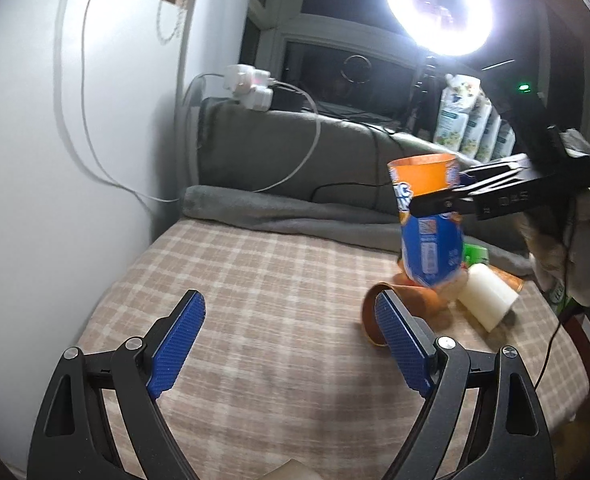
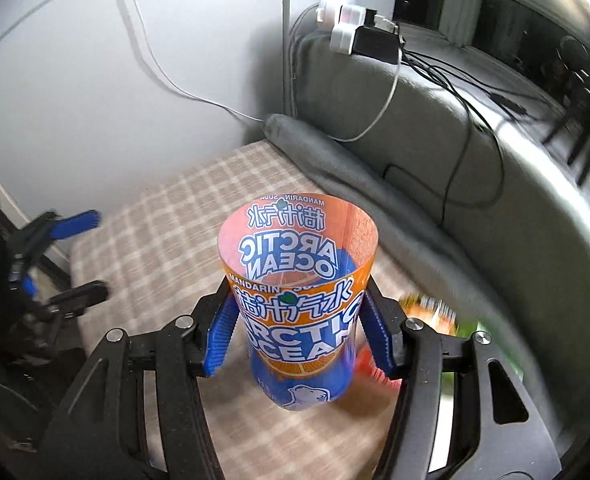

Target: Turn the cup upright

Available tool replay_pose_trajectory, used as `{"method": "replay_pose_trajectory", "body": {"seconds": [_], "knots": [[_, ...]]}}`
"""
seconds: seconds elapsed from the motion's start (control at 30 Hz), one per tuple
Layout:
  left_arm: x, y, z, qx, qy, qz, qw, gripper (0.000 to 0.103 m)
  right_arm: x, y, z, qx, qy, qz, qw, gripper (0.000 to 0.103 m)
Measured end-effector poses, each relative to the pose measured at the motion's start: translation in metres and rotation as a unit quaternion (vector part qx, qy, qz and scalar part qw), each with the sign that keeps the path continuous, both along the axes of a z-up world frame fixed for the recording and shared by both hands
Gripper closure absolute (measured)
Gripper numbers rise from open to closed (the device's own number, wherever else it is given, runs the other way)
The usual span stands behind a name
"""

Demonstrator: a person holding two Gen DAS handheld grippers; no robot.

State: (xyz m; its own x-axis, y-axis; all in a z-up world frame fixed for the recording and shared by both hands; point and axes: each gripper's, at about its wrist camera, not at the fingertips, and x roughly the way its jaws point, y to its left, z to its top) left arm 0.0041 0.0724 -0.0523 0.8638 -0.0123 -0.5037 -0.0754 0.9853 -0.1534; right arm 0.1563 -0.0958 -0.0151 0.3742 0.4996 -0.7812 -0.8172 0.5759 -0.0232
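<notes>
The orange and blue Arctic Ocean cup (image 2: 299, 312) is held in the air, mouth up and nearly upright, above the checked cloth (image 2: 167, 240). My right gripper (image 2: 295, 332) is shut on its middle, one blue pad on each side. In the left wrist view the same cup (image 1: 429, 220) hangs above the table's right side with the right gripper (image 1: 439, 196) clamped across it. My left gripper (image 1: 291, 344) is open and empty, low over the cloth (image 1: 255, 280). It also shows in the right wrist view (image 2: 83, 256) at the left edge.
An orange cup (image 1: 411, 304) lies on its side by my left gripper's right finger. A white cylinder (image 1: 487, 292) lies beside it. A grey blanket (image 1: 295, 216) lines the back edge. A ring light (image 1: 439, 4), cables and chargers (image 1: 251, 88) stand behind.
</notes>
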Motion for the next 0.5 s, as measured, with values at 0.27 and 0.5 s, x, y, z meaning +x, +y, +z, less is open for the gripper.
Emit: {"method": "replay_pose_trajectory", "body": {"seconds": [0.27,0.5], "knots": [[-0.011,-0.028,0.004,0.007,0.002,-0.038,0.9992,0.016,-0.047,-0.055,-0.008,0.052,0.062,-0.053,0.995,0.043],[-0.021,-0.052,0.009,0.012,-0.003,-0.073,0.9973,0.016,-0.072,-0.099,-0.044,0.082,0.142,-0.110,0.980,0.043]]}}
